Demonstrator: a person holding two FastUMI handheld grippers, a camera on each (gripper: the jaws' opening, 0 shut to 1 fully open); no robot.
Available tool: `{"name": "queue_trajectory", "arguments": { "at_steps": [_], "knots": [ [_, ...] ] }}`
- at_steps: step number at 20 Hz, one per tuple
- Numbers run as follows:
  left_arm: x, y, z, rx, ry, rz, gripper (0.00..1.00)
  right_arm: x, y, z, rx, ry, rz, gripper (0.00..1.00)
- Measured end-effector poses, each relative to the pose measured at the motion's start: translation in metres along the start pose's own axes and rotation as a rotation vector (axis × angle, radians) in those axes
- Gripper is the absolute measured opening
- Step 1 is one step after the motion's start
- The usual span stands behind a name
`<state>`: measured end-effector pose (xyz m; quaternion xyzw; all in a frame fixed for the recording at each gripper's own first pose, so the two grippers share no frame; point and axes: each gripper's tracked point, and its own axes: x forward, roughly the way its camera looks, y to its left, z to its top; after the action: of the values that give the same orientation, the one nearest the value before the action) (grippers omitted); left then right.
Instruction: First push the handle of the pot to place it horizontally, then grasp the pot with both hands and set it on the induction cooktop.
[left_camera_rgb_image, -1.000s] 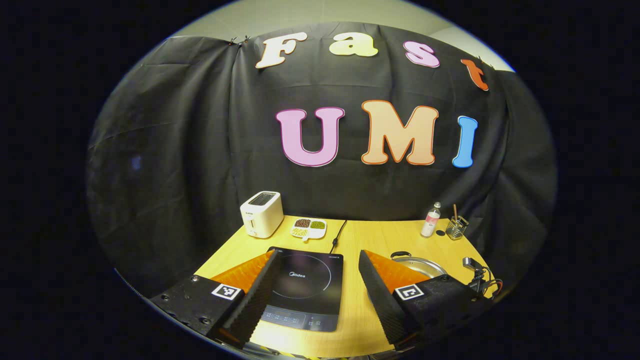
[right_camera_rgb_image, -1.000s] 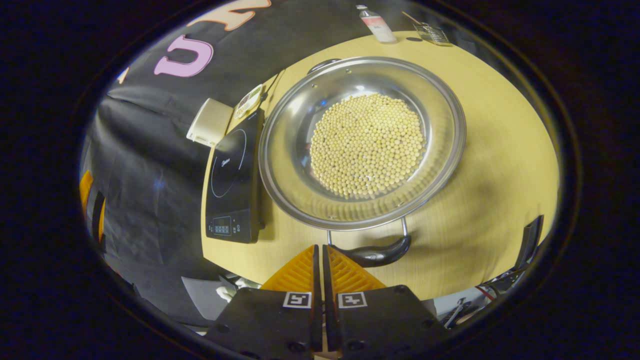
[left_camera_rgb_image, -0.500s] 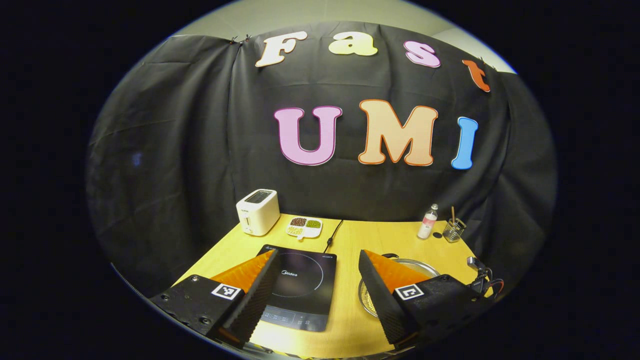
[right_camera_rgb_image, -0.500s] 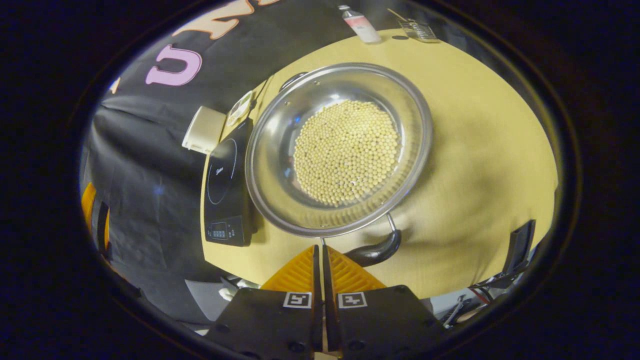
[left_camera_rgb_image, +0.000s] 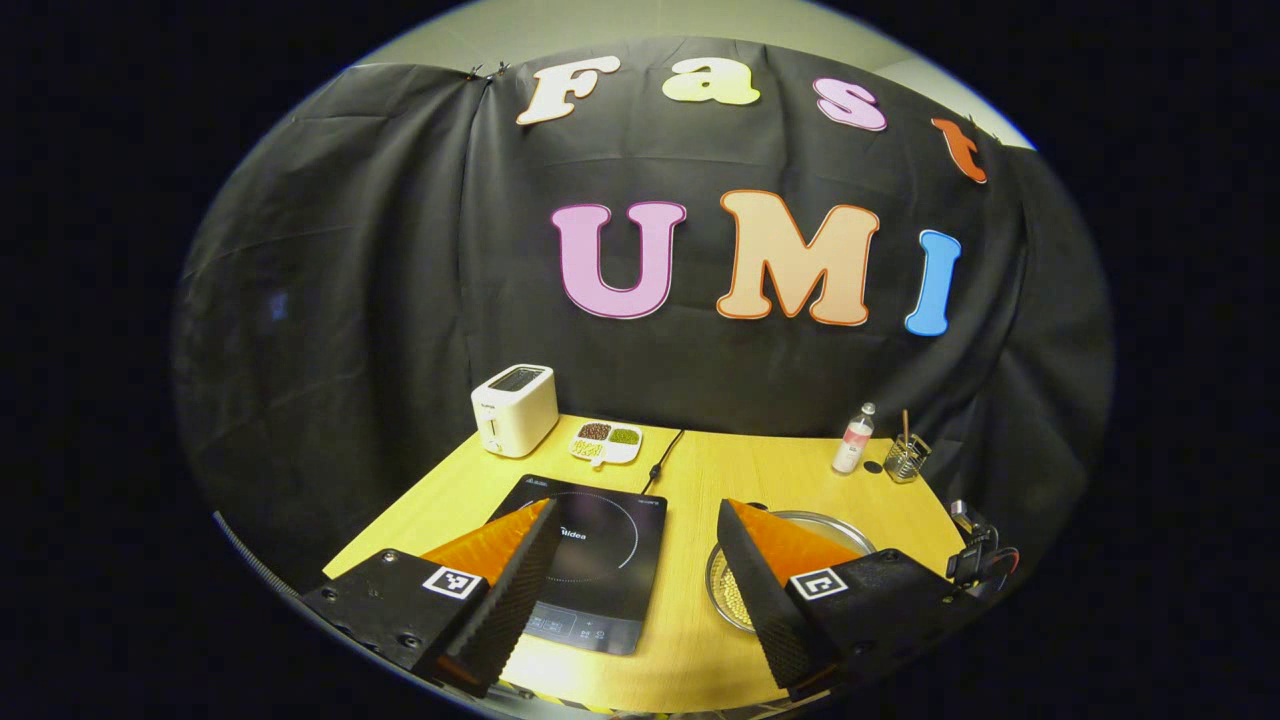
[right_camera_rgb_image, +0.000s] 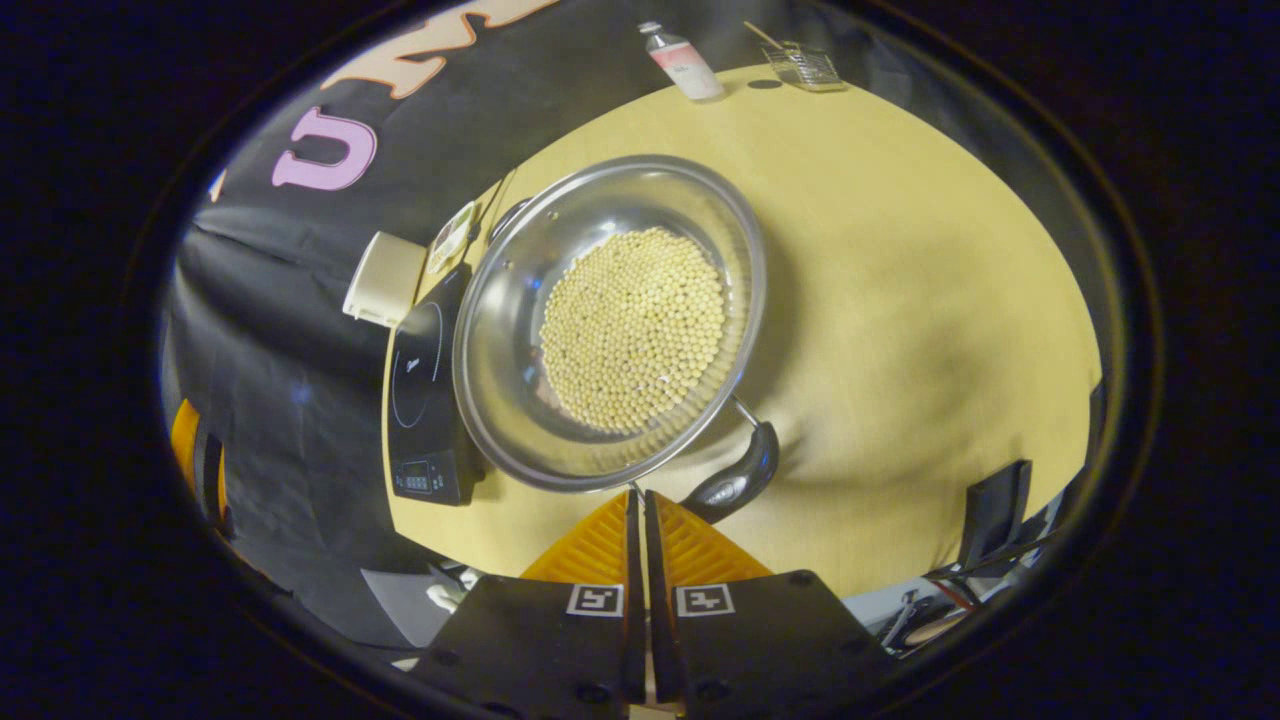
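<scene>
A stainless-steel pot (right_camera_rgb_image: 610, 325) holding a bed of pale soybeans (right_camera_rgb_image: 632, 328) sits on the wooden counter (right_camera_rgb_image: 900, 280), just beside the black induction cooktop (right_camera_rgb_image: 425, 400) and not on it. In the right gripper view, the right tool (right_camera_rgb_image: 640, 505), its two fingers pressed together with nothing between them, has its tip at the pot's near rim, just beside the pot's dark handle (right_camera_rgb_image: 740, 475), which angles off from the rim; whether the tip touches rim or handle cannot be told. In the left gripper view, the left tool (left_camera_rgb_image: 635, 525) hangs above the counter with its fingers spread wide, one over the cooktop (left_camera_rgb_image: 590, 560) and the other over the pot (left_camera_rgb_image: 735, 590). Beyond the cooktop, at the counter's far edge, stand a white toaster (left_camera_rgb_image: 514, 408) and a divided dish of beans (left_camera_rgb_image: 605, 444); beyond the pot stand a small bottle (left_camera_rgb_image: 852, 440) and a wire holder (left_camera_rgb_image: 907, 458).
</scene>
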<state>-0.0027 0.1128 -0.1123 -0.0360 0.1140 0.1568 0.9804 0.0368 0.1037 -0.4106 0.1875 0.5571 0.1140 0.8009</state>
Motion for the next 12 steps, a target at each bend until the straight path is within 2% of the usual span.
{"name": "queue_trajectory", "arguments": {
  "at_steps": [12],
  "knots": [
    [0.012,-0.009,-0.013,-0.011,0.040,0.027,0.96,-0.006,-0.038,0.052,0.006,-0.061,-0.065,0.05]
  ]
}}
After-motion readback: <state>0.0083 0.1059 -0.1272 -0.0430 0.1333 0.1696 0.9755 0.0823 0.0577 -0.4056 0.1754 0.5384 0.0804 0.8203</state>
